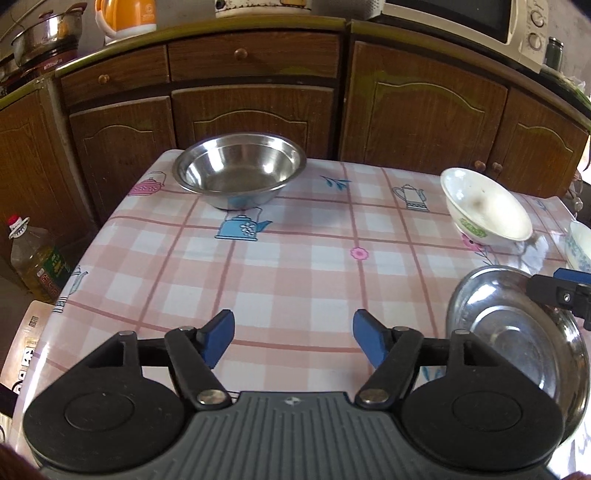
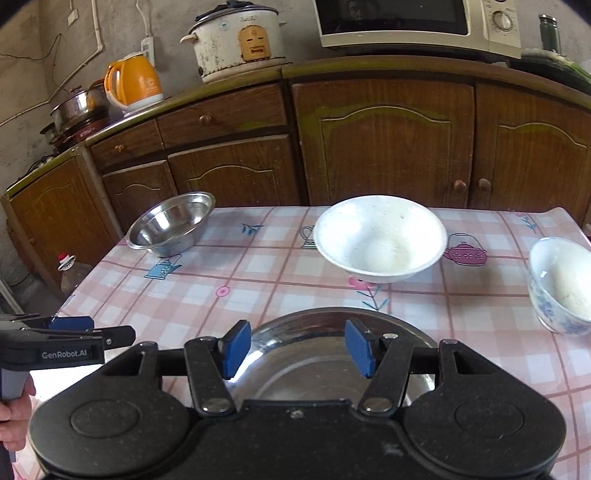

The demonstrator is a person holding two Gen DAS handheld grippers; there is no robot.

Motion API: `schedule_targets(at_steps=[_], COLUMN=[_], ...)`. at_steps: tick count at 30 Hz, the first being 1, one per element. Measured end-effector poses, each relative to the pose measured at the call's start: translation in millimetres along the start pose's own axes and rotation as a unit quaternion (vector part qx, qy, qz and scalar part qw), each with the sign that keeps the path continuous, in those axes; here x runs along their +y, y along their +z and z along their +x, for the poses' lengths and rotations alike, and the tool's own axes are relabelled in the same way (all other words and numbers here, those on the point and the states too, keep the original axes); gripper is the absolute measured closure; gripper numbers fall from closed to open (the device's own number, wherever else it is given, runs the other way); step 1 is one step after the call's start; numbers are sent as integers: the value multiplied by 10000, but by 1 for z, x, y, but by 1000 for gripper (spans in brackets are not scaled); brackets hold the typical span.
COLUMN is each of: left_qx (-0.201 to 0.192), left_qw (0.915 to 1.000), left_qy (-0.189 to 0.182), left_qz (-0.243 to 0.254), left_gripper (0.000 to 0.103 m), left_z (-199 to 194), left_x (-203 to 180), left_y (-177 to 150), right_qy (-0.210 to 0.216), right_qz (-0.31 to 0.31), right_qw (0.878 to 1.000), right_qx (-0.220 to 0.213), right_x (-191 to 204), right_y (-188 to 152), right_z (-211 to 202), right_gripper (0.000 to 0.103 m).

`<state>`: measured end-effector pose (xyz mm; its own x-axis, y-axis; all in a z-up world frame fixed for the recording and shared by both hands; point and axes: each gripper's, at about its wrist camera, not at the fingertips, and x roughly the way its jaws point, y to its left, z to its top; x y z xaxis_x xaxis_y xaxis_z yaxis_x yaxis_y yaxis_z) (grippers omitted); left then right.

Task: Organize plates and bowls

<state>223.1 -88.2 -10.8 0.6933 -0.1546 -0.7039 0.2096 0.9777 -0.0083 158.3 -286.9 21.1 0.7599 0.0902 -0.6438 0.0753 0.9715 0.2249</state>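
A steel bowl (image 1: 238,173) (image 2: 171,225) sits at the table's far left corner. Further right stands a white bowl (image 1: 484,206) (image 2: 380,236), and a blue-patterned bowl (image 2: 561,284) (image 1: 580,247) stands at the right edge. A shallow steel plate (image 2: 325,358) (image 1: 517,336) lies near the front. My right gripper (image 2: 297,349) hangs open above that plate, its pads clear of it. My left gripper (image 1: 293,338) is open over bare tablecloth, left of the plate, nothing between its fingers. In the right wrist view the left gripper (image 2: 74,328) shows at the left, held by a hand.
The table (image 1: 295,266) wears a pink checked cloth and stands before brown cabinets (image 2: 388,147). On the counter are a microwave (image 2: 417,22), a rice cooker (image 2: 236,40), an orange kettle (image 2: 133,81) and a pot (image 2: 74,107). An oil bottle (image 1: 37,258) stands on the floor at the left.
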Motion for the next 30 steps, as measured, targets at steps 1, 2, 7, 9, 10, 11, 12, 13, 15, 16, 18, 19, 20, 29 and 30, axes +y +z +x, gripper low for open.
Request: schedule_targets(at_steps=[1, 2, 7, 9, 10, 11, 12, 13, 15, 16, 18, 19, 20, 29, 30], left_qx=[-12, -25, -166, -193, -194, -199, -210, -236, -246, -218, -203, -179, -184, 78, 117], left_qw=[10000, 9999, 9991, 9986, 9984, 9983, 9982, 9981, 9979, 9980, 9979, 9978, 9974, 9963, 9964], left_qy=[52, 107, 379, 488, 528, 546, 555, 543, 556, 556, 542, 548, 568, 681, 635], left_qz=[-23, -33, -75, -62, -55, -80, -114, -152, -201, -218, -287, -338, -392, -517, -547], left_gripper=[28, 28, 23, 22, 22, 22, 23, 23, 24, 24, 24, 24, 25, 31, 31], left_z=[2, 4, 18, 28, 33, 39, 45, 52, 64, 71, 83, 89, 95, 140, 143], left_x=[6, 12, 43, 54, 59, 64, 68, 71, 77, 79, 84, 86, 89, 104, 106], left_y=[4, 9, 40, 54, 62, 69, 76, 83, 94, 99, 108, 111, 115, 129, 130], right_qy=[61, 119, 339, 458, 500, 517, 555, 580, 491, 514, 612, 628, 656, 609, 583], right_qz=[-27, -53, -336, -421, -468, -517, -564, -596, -655, -646, -480, -398, -357, 246, 282], right_qw=[10000, 9999, 9988, 9980, 9976, 9973, 9968, 9965, 9966, 9966, 9966, 9966, 9965, 9960, 9961], right_qx=[13, 20, -48, -87, -86, -95, -108, -96, -6, 77, 288, 346, 373, 600, 607], right_x=[5, 10, 39, 50, 56, 61, 66, 71, 81, 85, 88, 90, 91, 93, 92], right_y=[3, 8, 37, 51, 58, 64, 71, 78, 90, 95, 103, 106, 108, 120, 120], right_z=[4, 8, 35, 49, 59, 67, 77, 88, 111, 124, 148, 160, 169, 234, 238], right_gripper=[32, 30, 28, 25, 24, 24, 23, 23, 23, 23, 23, 23, 23, 24, 24])
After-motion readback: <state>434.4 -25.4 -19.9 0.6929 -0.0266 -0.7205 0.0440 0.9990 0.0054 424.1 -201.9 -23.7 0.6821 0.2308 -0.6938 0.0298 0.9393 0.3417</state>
